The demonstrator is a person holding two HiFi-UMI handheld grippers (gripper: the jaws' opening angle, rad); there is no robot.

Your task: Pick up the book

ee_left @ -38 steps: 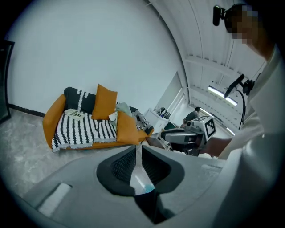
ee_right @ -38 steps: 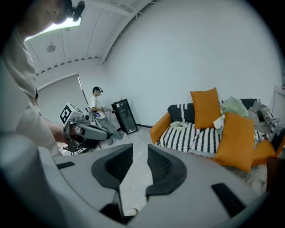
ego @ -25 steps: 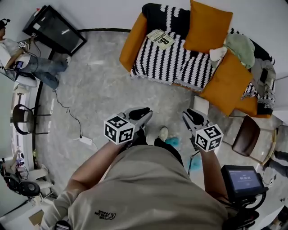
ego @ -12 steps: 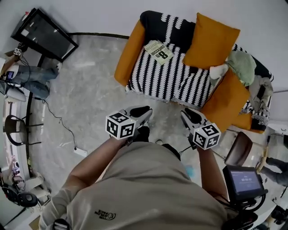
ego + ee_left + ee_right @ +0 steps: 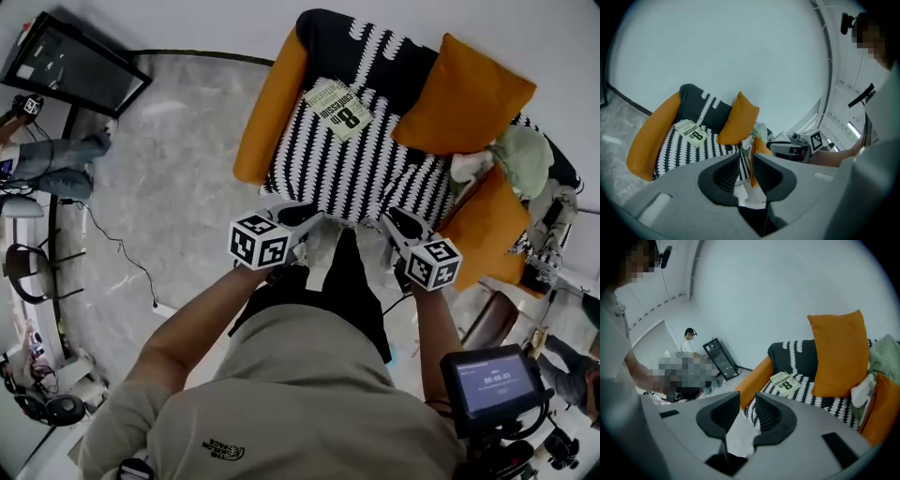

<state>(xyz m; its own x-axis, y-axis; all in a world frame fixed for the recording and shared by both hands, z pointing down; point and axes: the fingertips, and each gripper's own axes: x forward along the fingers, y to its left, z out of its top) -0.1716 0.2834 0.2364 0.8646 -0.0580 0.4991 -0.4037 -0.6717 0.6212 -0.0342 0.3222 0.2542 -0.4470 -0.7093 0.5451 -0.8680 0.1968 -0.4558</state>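
Note:
The book [image 5: 339, 108], pale green with a big "8" on its cover, lies flat on the sofa's black-and-white striped throw [image 5: 366, 173]. It also shows in the left gripper view, book [image 5: 693, 133], and in the right gripper view, book [image 5: 786, 383]. My left gripper [image 5: 309, 217] hovers at the sofa's front edge, short of the book; its jaws are opening, with nothing between them [image 5: 746, 157]. My right gripper [image 5: 394, 221] hangs beside it at the same edge, jaws slightly apart and empty [image 5: 747, 399].
The orange sofa arm [image 5: 265, 112] flanks the book on the left. Orange cushions [image 5: 464, 94] and a green cloth [image 5: 521, 159] lie to the right. A dark screen [image 5: 70, 61] and a seated person [image 5: 47, 155] are at far left. A tablet [image 5: 487, 382] is at lower right.
Both grippers have moved forward together toward the sofa, from over the bare floor to its front edge. The book now lies much nearer to them.

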